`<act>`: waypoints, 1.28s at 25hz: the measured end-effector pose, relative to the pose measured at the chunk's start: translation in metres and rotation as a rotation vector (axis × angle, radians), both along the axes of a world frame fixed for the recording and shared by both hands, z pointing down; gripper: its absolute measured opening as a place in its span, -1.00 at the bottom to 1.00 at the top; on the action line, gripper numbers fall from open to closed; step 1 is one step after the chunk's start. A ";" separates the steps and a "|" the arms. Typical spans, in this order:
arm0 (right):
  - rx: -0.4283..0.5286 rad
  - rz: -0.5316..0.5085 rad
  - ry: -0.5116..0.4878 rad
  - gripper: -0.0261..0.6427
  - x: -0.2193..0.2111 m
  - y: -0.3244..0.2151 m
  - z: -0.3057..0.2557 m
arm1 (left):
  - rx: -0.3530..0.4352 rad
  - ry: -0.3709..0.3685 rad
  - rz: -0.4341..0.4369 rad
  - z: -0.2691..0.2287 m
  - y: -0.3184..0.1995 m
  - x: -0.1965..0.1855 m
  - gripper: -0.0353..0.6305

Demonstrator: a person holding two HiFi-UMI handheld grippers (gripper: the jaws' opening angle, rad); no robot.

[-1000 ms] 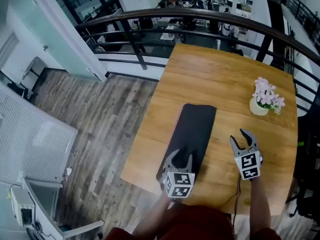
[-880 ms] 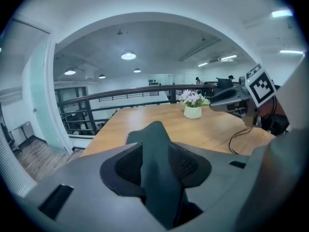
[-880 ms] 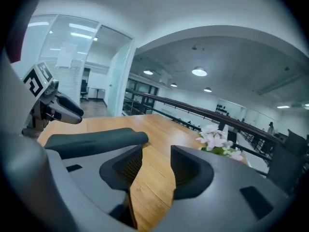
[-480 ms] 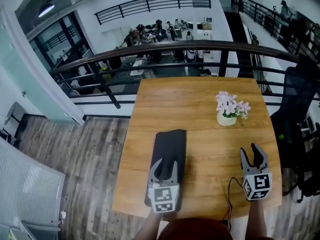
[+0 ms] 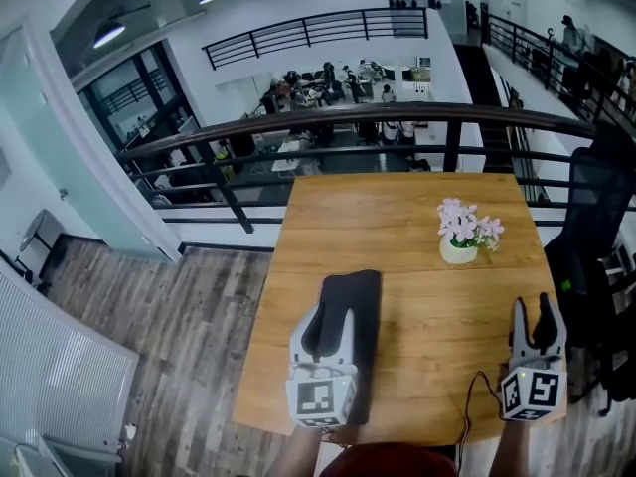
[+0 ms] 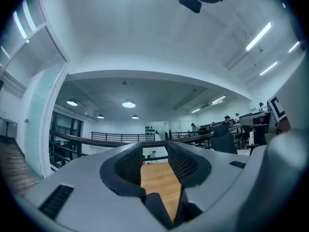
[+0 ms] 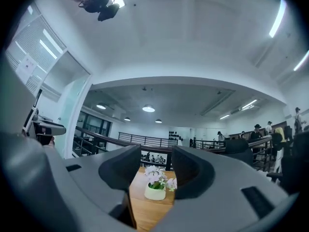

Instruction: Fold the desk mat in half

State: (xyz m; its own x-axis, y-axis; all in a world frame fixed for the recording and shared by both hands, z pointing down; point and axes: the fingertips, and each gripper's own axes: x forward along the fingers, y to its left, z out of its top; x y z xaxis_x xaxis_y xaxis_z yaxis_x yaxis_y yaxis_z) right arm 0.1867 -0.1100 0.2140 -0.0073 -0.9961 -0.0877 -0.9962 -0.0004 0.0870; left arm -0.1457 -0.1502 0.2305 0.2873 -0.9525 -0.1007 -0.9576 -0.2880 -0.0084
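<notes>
We see the desk mat [image 5: 366,304], a dark, matte, narrow strip with rounded far corners, lying flat on the left half of the square wooden tabletop [image 5: 417,212]. Its long sides run from close to the near edge toward the middle. The tabletop is a warm honey-coloured wood with fine grain lines. The left gripper [image 5: 331,318], a smooth pale-grey shell with dark ribbed pads, is held above the mat's near end. In the left gripper view its jaws [image 6: 154,161] stand apart with nothing pinched, and only bare wood shows through the gap. The right gripper [image 5: 533,311] is near the tabletop's near right corner, well apart from the mat. Its jaws [image 7: 157,154] have just been opening and grip nothing; between them we see only the distant flower pot [image 7: 155,191]. That small round cream pot [image 5: 458,252] holds pale pink blossoms and stands toward the right edge. A thin dark cable [image 5: 471,397] trails over the near edge. Beyond the far edge curves a dark metal railing [image 5: 328,115].
</notes>
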 end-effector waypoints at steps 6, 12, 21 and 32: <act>-0.003 -0.034 0.025 -0.30 -0.019 0.003 0.004 | -0.002 -0.046 -0.011 0.005 0.007 -0.012 -0.35; -0.012 -0.066 0.034 -0.32 -0.030 0.004 0.010 | 0.001 -0.034 -0.017 0.005 0.015 -0.015 -0.36; 0.023 -0.084 0.063 -0.59 -0.044 0.011 0.008 | 0.029 -0.029 -0.043 0.001 0.024 -0.022 -0.62; 0.060 -0.095 0.046 -0.89 -0.048 0.013 0.003 | 0.035 -0.036 -0.009 -0.003 0.024 -0.012 -0.83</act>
State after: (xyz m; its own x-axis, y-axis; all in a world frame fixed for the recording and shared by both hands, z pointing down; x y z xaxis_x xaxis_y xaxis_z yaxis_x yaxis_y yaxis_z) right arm 0.1392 -0.0966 0.2170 -0.1067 -0.9837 -0.1447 -0.9869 0.0871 0.1356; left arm -0.1574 -0.1257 0.2274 0.2832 -0.9511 -0.1234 -0.9589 -0.2786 -0.0530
